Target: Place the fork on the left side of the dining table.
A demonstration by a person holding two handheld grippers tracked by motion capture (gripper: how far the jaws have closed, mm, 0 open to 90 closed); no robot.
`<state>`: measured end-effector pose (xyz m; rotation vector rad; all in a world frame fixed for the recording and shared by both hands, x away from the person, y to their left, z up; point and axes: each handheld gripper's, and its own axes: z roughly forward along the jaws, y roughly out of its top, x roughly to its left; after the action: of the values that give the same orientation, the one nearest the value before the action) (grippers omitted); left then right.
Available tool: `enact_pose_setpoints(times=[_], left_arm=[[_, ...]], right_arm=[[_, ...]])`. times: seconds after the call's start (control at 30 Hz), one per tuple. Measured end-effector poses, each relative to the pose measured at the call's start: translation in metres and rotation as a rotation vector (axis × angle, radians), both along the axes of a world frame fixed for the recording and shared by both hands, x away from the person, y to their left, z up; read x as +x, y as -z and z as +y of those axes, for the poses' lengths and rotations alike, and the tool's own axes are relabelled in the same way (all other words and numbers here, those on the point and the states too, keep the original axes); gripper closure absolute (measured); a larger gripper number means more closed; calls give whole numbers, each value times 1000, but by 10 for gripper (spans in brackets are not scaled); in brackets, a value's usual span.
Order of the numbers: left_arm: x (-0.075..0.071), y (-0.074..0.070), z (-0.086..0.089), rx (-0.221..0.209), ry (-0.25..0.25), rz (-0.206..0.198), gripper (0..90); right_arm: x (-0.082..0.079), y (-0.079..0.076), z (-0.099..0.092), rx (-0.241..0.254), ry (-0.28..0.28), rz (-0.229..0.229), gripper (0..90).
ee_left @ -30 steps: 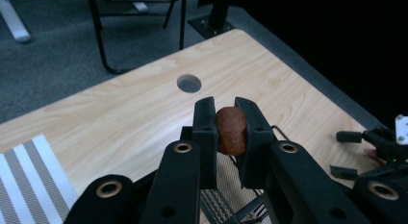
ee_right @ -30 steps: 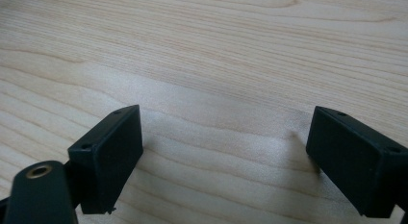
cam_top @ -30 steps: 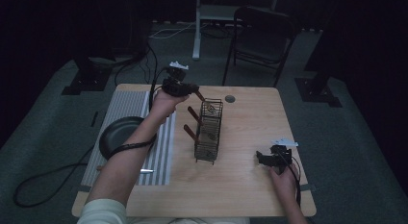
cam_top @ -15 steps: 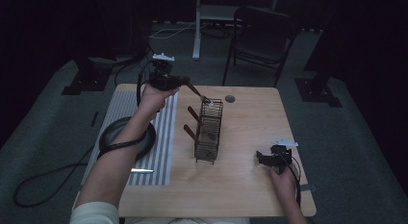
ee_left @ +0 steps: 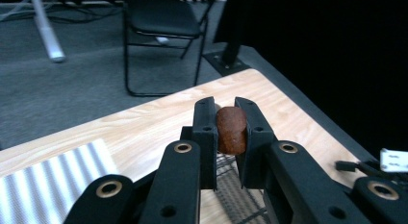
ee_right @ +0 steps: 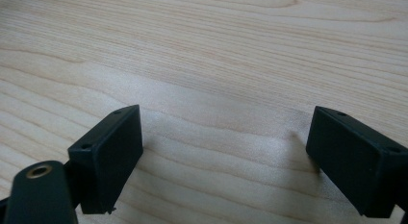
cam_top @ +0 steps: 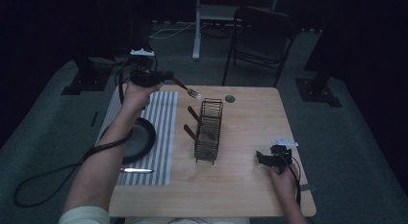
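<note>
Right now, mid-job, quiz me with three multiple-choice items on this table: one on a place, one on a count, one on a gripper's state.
1. Where does the knife lie?
A. on the striped mat
B. inside the wire rack
C. in the pan

2. How many wooden handles stick out of the rack?
A. none
B. two
C. four

3. How is the left gripper?
A. open and empty
B. shut on the fork
C. resting on the table

Answers:
1 A, it lies at the mat's near end.
2 B, two slant out of its left side.
3 B, its jaws clamp the fork's brown handle in the air.
</note>
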<state>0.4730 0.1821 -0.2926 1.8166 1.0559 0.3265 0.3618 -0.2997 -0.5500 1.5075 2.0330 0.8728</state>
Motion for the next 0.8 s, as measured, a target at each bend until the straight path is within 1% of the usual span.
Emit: enact_pose_setpoints(times=[0.03, 0.07, 0.13, 0.27, 0.3, 0.53, 0.7, 0.73, 0.8], left_arm=[[0, 0, 4, 6, -17, -3, 805], [0, 0, 8, 14, -21, 0, 806], [0, 2, 17, 14, -40, 3, 805], [2, 7, 34, 21, -68, 19, 805], [3, 9, 39, 27, -83, 23, 805], [6, 26, 69, 44, -155, 64, 805], [8, 39, 89, 73, -202, 89, 805], [8, 42, 92, 72, -216, 95, 805], [10, 48, 100, 65, -223, 108, 805]], right_arm=[[0, 0, 0, 0, 0, 1, 122], [0, 0, 0, -1, 0, 0, 122], [0, 0, 0, 0, 0, 0, 122], [0, 0, 0, 0, 0, 0, 122], [0, 0, 0, 0, 0, 0, 122], [0, 0, 0, 0, 1, 2, 122], [0, 0, 0, 0, 1, 1, 122], [0, 0, 0, 0, 1, 1, 122], [0, 0, 0, 0, 1, 1, 122]])
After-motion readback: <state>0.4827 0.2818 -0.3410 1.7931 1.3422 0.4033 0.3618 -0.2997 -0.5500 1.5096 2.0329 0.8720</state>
